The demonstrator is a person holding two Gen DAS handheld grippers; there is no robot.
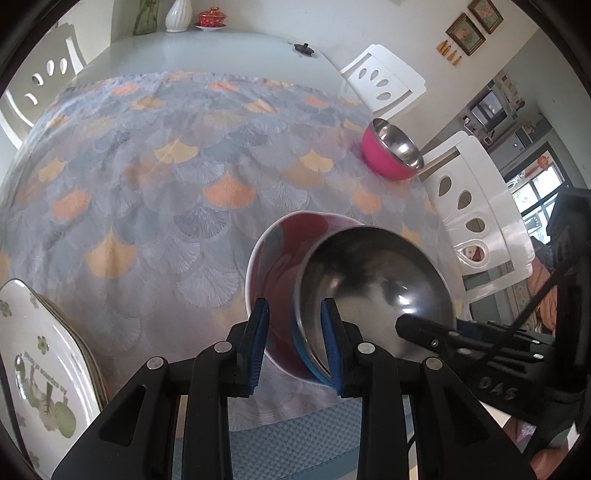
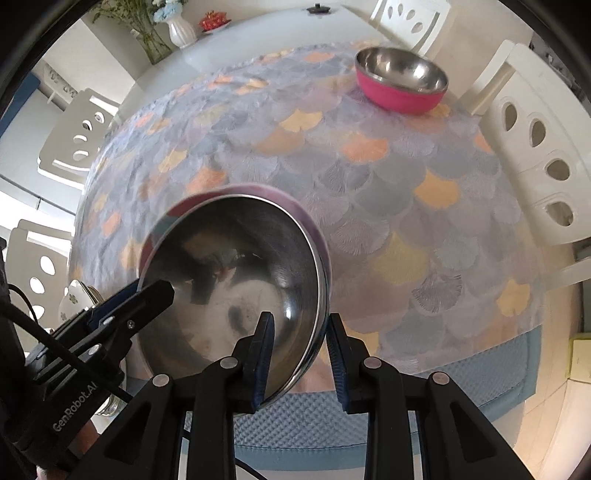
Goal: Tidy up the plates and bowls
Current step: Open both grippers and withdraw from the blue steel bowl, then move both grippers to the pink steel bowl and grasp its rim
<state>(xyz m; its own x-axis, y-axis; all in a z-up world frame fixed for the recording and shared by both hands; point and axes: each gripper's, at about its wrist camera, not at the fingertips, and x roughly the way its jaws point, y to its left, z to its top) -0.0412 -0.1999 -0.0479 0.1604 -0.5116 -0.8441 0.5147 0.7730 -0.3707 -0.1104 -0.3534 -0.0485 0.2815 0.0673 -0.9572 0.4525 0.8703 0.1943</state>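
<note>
A steel bowl with a blue outside (image 1: 373,284) (image 2: 236,273) sits tilted inside a larger white bowl with a red patterned inside (image 1: 284,251) (image 2: 314,229) near the table's front edge. My left gripper (image 1: 295,347) is shut on the near rims of both bowls, one finger outside the white bowl, one inside the steel bowl. My right gripper (image 2: 301,354) straddles the steel bowl's right rim with a small gap at the outer pad. A pink bowl with a steel inside (image 1: 391,151) (image 2: 400,83) stands at the far right.
A stack of white flowered plates (image 1: 40,365) (image 2: 75,299) lies at the front left. White chairs (image 1: 476,206) (image 2: 543,147) ring the table. A white vase (image 1: 179,16), a red lidded cup (image 1: 210,18) and a black knob (image 1: 304,48) stand at the far edge.
</note>
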